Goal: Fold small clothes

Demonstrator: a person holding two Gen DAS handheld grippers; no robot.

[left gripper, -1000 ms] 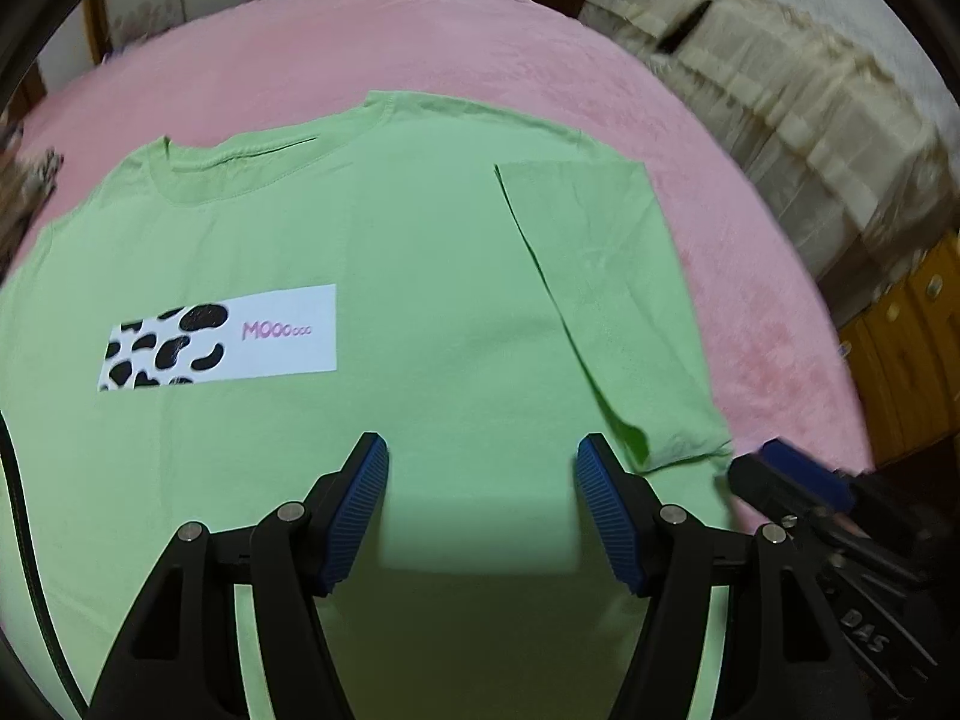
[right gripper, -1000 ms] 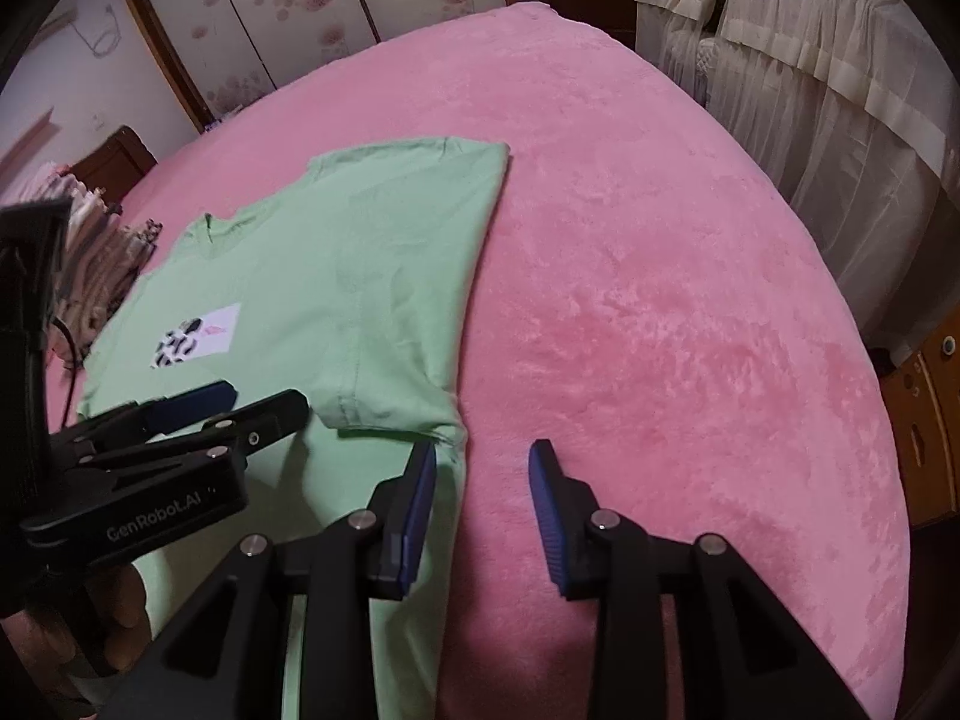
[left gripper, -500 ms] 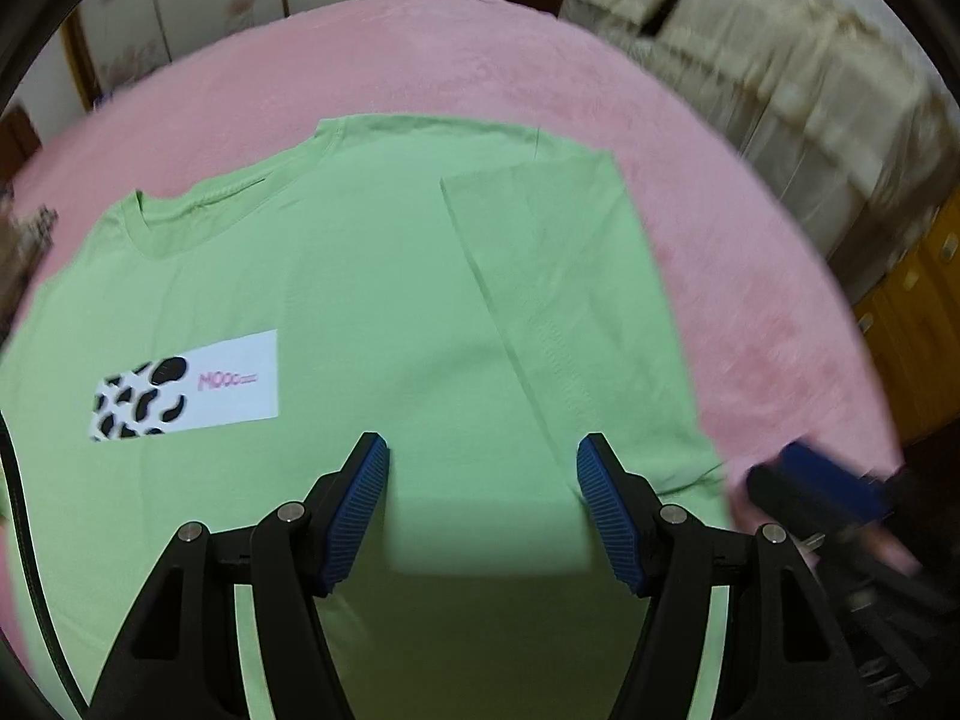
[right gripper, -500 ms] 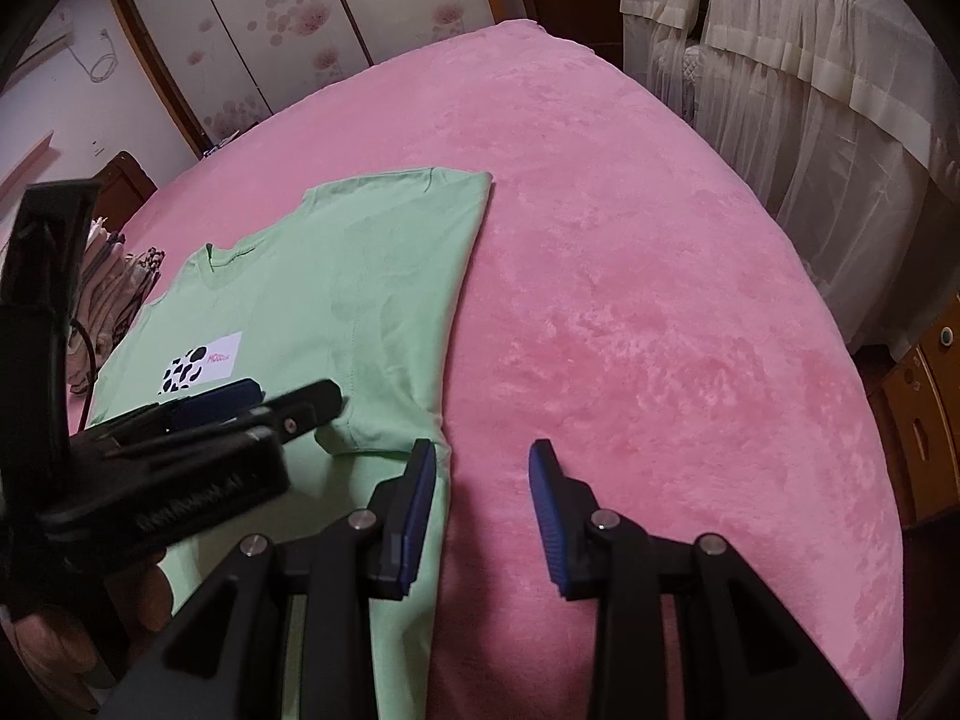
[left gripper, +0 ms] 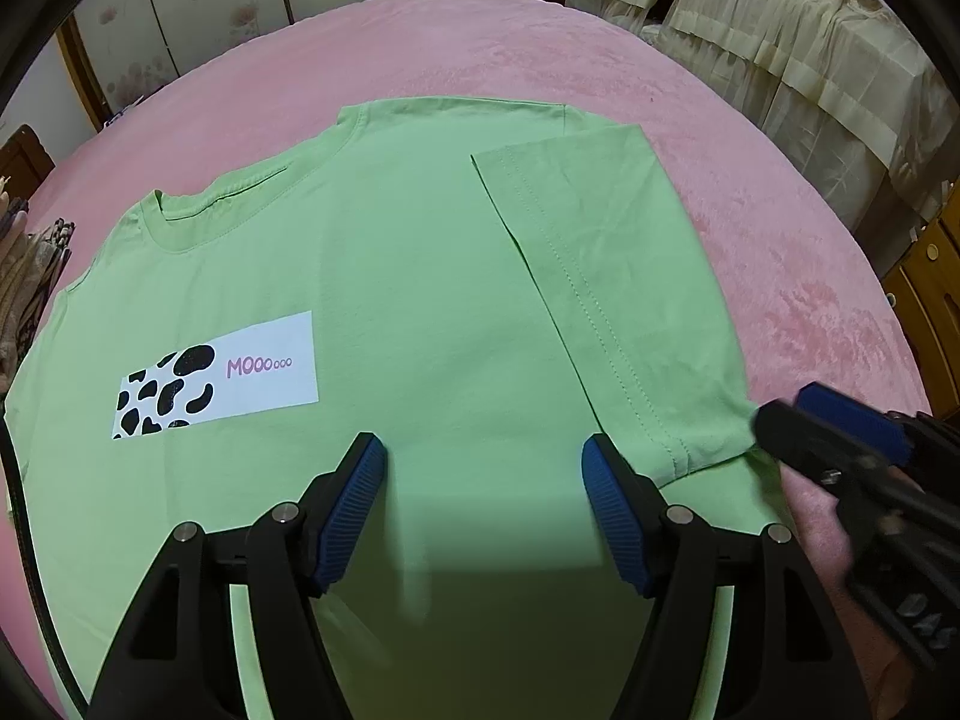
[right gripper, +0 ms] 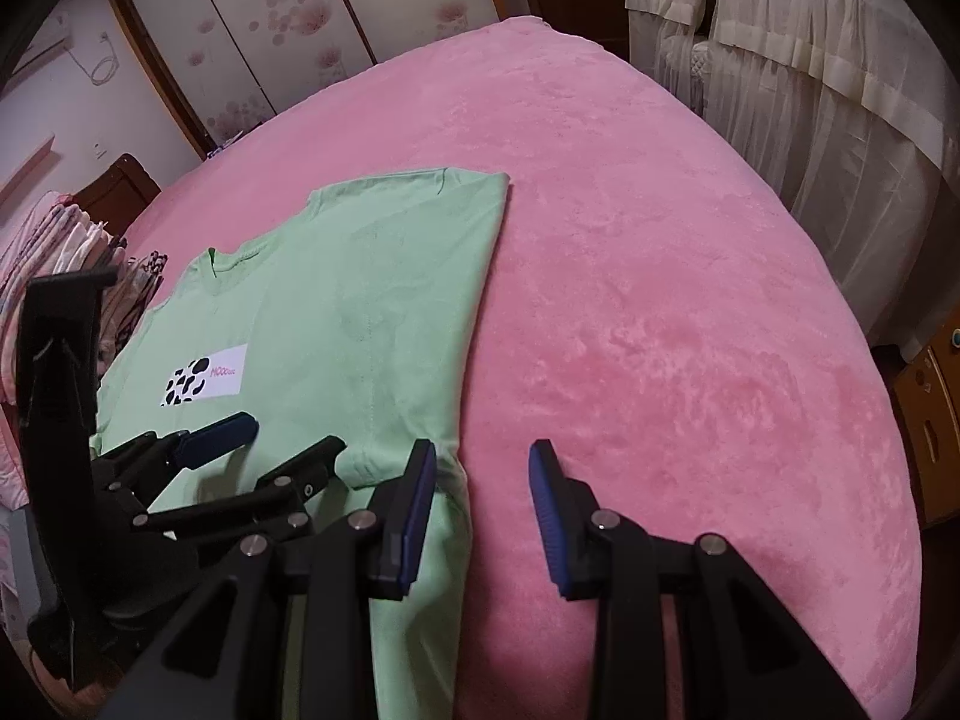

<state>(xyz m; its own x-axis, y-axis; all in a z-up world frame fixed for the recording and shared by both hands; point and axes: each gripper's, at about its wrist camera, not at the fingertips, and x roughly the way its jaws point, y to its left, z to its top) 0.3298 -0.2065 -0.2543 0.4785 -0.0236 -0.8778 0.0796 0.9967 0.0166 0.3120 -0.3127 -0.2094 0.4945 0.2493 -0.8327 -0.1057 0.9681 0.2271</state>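
Observation:
A light green T-shirt (left gripper: 420, 276) lies flat, front up, on the pink bed; it bears a white label with black cow spots (left gripper: 216, 375). Its right sleeve (left gripper: 606, 276) is folded in over the body. My left gripper (left gripper: 483, 480) is open and empty, low over the shirt's lower middle. My right gripper (right gripper: 483, 483) is open and empty at the shirt's right edge (right gripper: 462, 468), left finger over the cloth, right finger over the bedspread. It also shows at the right of the left wrist view (left gripper: 840, 438). The shirt also shows in the right wrist view (right gripper: 360, 312).
The pink bedspread (right gripper: 660, 300) covers a wide bed. A stack of folded clothes (right gripper: 66, 252) lies at the far left. White curtains (right gripper: 810, 60) hang at the right, a wooden cabinet (right gripper: 930, 408) stands beyond the bed's right edge, and floral wardrobe doors (right gripper: 288, 30) are at the back.
Both grippers have pulled back slightly and steadied; the shirt sits lower and nearer in view. The folded sleeve lies as before. Both stay open.

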